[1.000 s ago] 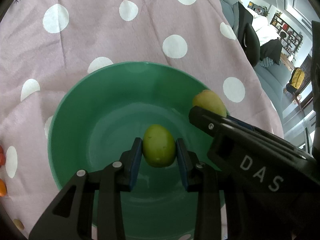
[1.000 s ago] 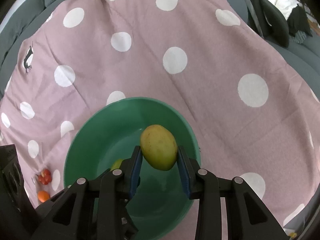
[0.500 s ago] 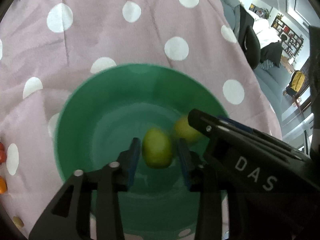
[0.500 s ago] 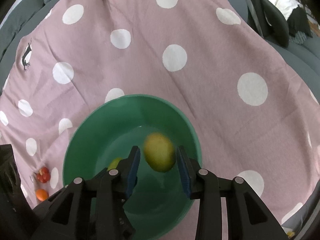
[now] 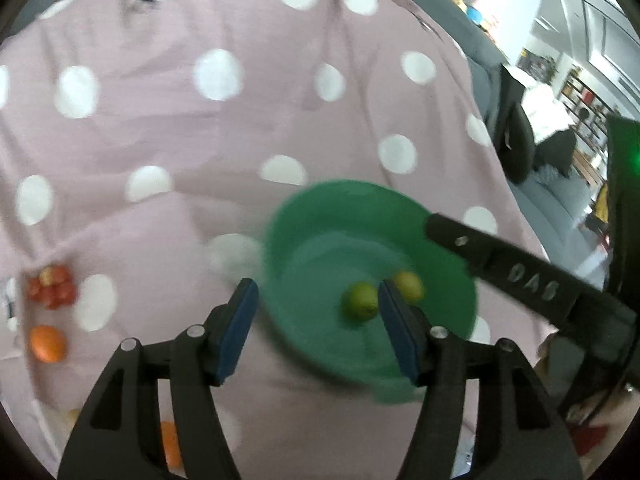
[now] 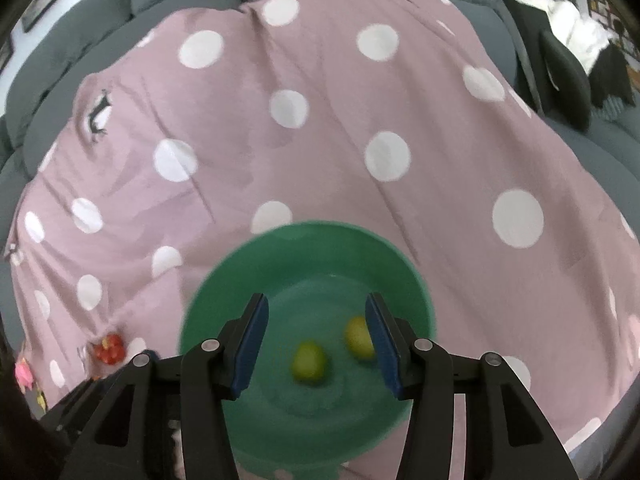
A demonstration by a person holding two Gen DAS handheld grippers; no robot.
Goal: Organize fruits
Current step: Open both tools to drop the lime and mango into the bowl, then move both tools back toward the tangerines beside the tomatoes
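A: Where's the fruit?
B: Green fruit [image 6: 309,361] and yellow fruit [image 6: 359,337] lie side by side in the bowl [image 6: 208,300], on the dotted cloth [image 6: 320,120]

A: And the fingers?
B: Both sets are opening and empty. The right gripper [image 6: 316,340] hangs over the bowl, the left gripper [image 5: 316,328] over its left rim

A: Anything else?
B: Tomatoes [image 5: 51,292] and an orange [image 5: 47,343] on the cloth, well left of the bowl

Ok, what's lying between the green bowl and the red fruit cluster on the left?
In the left wrist view, only pink polka-dot cloth lies between the round green bowl and the cluster of small red fruits; no other fruit sits there.
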